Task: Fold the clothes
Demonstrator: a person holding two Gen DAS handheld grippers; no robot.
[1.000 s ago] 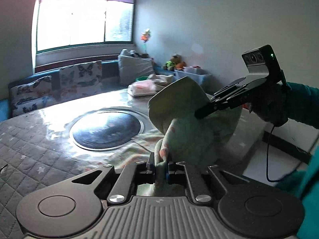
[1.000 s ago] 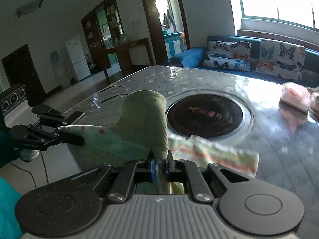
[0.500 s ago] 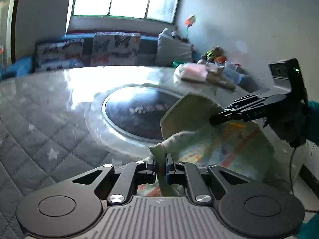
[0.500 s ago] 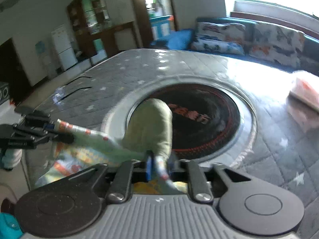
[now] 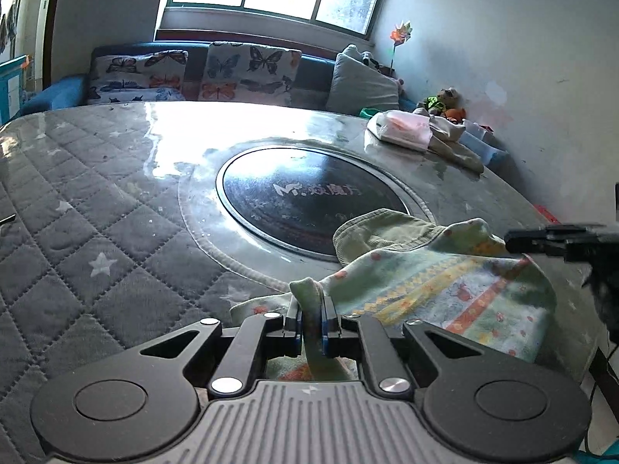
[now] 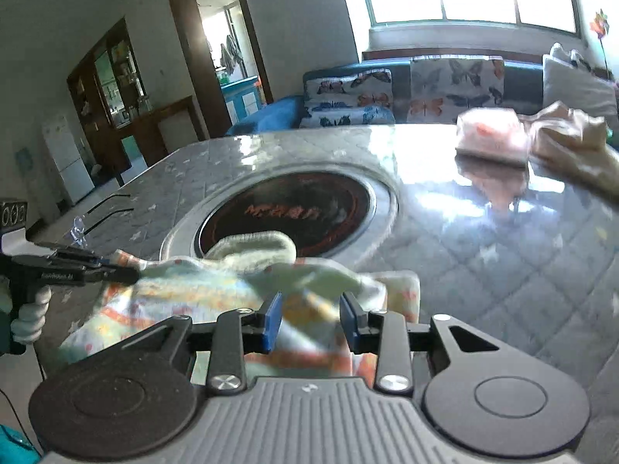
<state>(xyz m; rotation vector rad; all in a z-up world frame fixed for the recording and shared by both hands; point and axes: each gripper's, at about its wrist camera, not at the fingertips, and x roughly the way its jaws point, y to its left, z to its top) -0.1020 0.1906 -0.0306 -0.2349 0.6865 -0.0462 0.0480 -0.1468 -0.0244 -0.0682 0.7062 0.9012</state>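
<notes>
Clamping a fold of the patterned garment [image 5: 445,290] between its pads, the left gripper [image 5: 309,319] is holding it low over the quilted table [image 5: 96,232], beside the round dark inset [image 5: 309,197]. From the right wrist, the right gripper [image 6: 311,319] is just opening, its jaws standing apart with the cloth lying loose between them.

1. The garment [image 5: 445,286] is pale green with yellow and orange bands and small red dots.
2. The table cover [image 5: 96,232] is grey, quilted in diamonds with white stars.
3. The round hob plate [image 5: 309,201] is black with white lettering.
4. The cushions [image 5: 251,73] are white with orange and blue butterflies.
5. The folded pile [image 6: 491,135], blurred, looks pink.
6. The gripper pads [image 6: 271,321] are blue.
</notes>
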